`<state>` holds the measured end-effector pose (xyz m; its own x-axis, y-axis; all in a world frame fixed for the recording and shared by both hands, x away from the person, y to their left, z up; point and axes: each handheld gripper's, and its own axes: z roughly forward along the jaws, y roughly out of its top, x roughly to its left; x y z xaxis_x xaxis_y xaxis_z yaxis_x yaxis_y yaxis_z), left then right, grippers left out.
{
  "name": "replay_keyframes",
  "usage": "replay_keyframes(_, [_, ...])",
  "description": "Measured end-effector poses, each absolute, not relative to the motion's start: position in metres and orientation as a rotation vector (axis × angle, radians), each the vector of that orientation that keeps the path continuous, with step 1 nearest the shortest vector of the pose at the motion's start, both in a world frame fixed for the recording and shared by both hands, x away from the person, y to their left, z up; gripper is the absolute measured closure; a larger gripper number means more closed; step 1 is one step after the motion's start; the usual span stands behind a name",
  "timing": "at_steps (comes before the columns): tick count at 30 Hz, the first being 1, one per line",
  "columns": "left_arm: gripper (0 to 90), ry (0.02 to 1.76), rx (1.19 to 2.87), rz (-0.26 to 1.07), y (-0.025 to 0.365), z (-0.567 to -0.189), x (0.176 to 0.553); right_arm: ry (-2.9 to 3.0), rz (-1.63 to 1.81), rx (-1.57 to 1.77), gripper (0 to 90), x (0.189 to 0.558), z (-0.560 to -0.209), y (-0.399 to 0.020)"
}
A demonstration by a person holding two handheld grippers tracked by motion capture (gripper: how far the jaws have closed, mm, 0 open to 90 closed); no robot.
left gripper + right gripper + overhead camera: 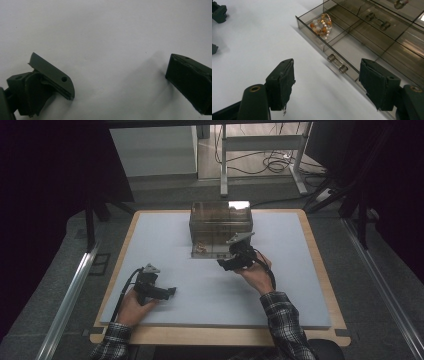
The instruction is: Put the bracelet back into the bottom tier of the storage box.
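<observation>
A smoky clear drawer box [220, 222] stands at the back middle of the mat. Its bottom drawer [312, 35] is pulled out, with a beaded bracelet [322, 25] of orange and pearl beads in its left compartment. The drawer's clear bar handle [337, 65] lies just beyond my right gripper [327, 70], whose jaws stand open with nothing pressed between them. In the high view the right gripper [223, 264] hovers at the drawer's front. My left gripper [171, 291] rests low over the bare mat at the front left, open and empty [120, 77].
The pale mat [280, 285] lies on a wooden board [225, 336]. Metal rails run along both sides [70, 295]. A desk frame and cables [272, 162] are on the floor behind the table. The left gripper's jaws [218, 12] appear far off in the right gripper view.
</observation>
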<state>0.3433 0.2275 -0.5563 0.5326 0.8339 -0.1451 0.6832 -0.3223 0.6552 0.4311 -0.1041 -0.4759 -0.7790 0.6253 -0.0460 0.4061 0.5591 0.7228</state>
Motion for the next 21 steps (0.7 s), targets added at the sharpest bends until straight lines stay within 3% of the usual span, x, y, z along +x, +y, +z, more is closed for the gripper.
replay_keyframes(21, [0.0, 1.224, 2.094, 0.285, 0.227, -0.556, 0.343, 2.542, 1.004, 0.902, 19.3, 0.420, -0.477, -0.131])
